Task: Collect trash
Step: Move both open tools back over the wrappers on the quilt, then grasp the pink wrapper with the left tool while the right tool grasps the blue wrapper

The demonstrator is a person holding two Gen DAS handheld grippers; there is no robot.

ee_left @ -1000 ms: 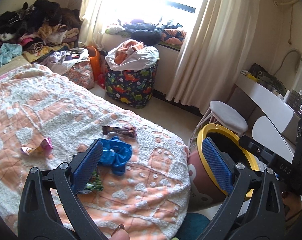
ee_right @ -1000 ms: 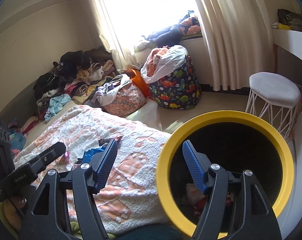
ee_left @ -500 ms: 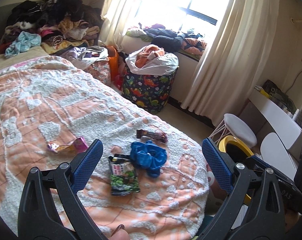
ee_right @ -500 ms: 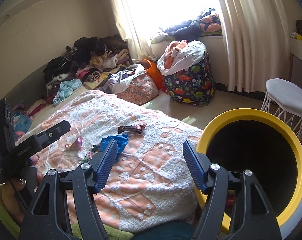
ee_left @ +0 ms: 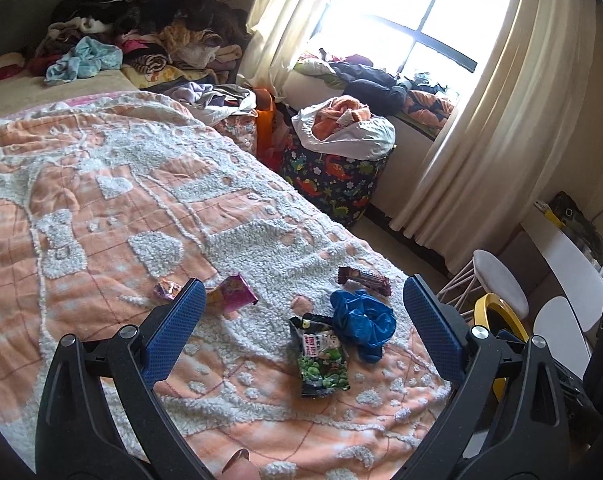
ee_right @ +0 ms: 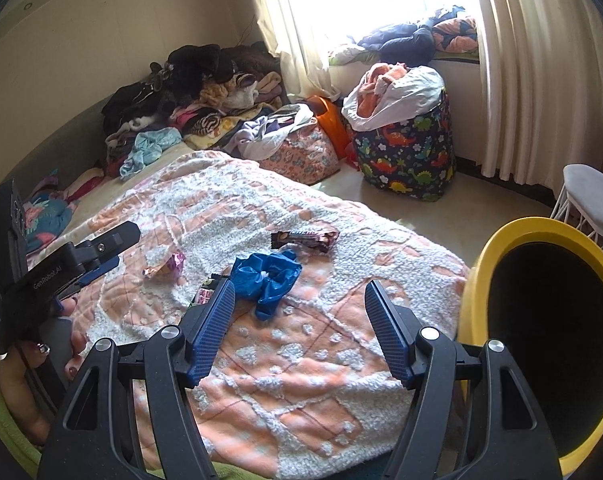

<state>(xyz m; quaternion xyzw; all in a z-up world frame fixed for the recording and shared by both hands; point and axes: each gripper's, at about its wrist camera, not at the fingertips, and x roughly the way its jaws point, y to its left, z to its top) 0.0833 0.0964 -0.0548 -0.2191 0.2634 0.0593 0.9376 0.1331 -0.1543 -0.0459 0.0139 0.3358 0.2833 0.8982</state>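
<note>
Where the orange-and-white bedspread (ee_left: 101, 216) nears the bed's foot, the trash lies in a loose cluster: a green snack packet (ee_left: 321, 356), a crumpled blue bag (ee_left: 361, 320) touching its upper corner, a dark chocolate-bar wrapper (ee_left: 363, 279) just beyond, and a pink wrapper (ee_left: 233, 294) apart to the left. Both grippers hover above the bed, tilted downward toward this litter. The left gripper (ee_left: 301, 328) has its jaws spread wide with nothing between the pads, framing the packet and blue bag. The right gripper (ee_right: 299, 330) is likewise wide and empty, the blue bag just ahead of it. A yellow-rimmed bin (ee_right: 501, 240) stands beside the bed's corner, right of that gripper.
</note>
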